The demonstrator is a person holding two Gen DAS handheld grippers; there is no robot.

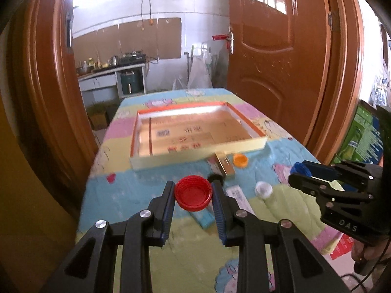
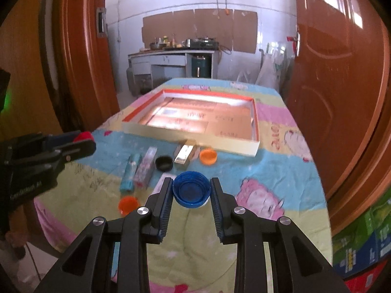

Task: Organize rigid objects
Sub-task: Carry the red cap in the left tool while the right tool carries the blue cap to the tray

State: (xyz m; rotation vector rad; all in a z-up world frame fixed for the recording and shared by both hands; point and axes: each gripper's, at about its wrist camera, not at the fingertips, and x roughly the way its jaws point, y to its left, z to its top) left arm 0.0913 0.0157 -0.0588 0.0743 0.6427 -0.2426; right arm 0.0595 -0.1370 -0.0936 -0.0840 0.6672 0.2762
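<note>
Beyond a table draped in a pastel cartoon-print cloth (image 2: 281, 171), a kitchen shows through an open wooden door; the shallow orange-rimmed cardboard tray (image 2: 255, 122) appears to hold nothing, so sorting looks barely begun; the left gripper (image 1: 193, 196) clamps a red plastic bottle cap (image 1: 193, 195), the right gripper (image 2: 191, 193) a blue plastic bottle cap (image 2: 191, 191); an orange cap (image 2: 208, 156), a black cap (image 2: 163, 162) and small boxes (image 2: 145, 169) lie loose just before the tray.

Six bottle caps (image 2: 191, 190), four small boxes (image 2: 145, 167), one tray (image 2: 255, 125).
</note>
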